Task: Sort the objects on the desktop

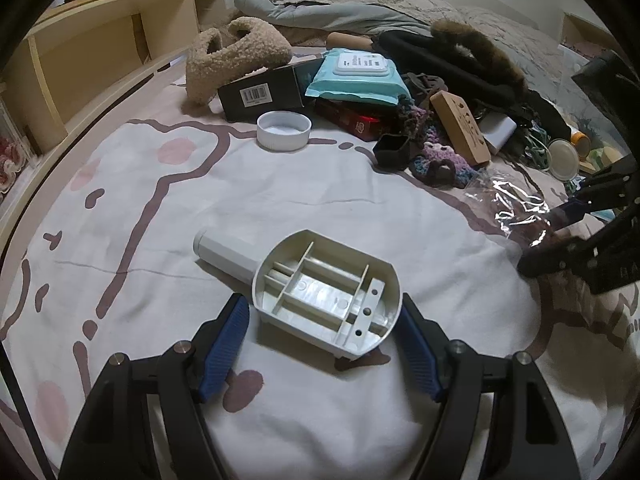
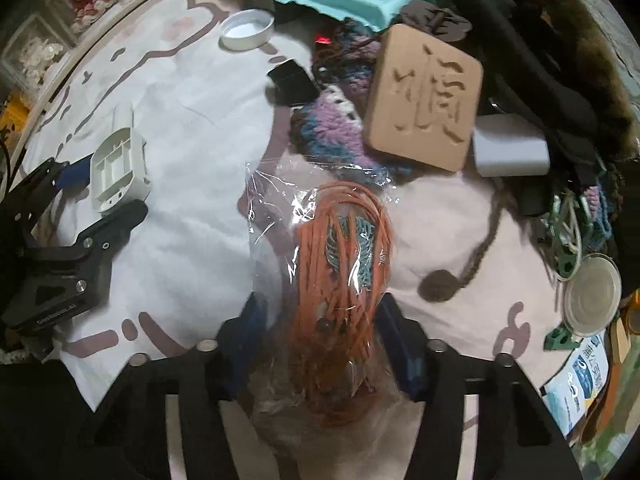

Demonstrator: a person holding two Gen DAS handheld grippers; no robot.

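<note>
A cream plastic handled tool [image 1: 320, 300], ribbed underside up, lies on the white patterned bedsheet [image 1: 240, 208]. My left gripper [image 1: 324, 312] is open, its blue pads [image 1: 224, 344] on either side of the tool's head; the right pad looks close to or touching its edge. The tool also shows in the right wrist view [image 2: 118, 168], between the left gripper's fingers. My right gripper [image 2: 320, 312] is open around a clear plastic bag of orange cord [image 2: 340, 264], which lies between its blue pads [image 2: 400, 344]. The bag's crinkled end shows in the left wrist view [image 1: 516, 208].
A clutter pile lies at the back: white jar lid [image 1: 284, 130], black box [image 1: 260, 94], teal wipes pack [image 1: 356, 74], fleece slipper [image 1: 236, 56], carved wooden block [image 2: 426, 98], knitted purple yarn piece [image 2: 332, 128], small black cup [image 2: 292, 82], grey power bank [image 2: 510, 146], round tin [image 2: 592, 294]. A wooden shelf [image 1: 100, 60] stands left.
</note>
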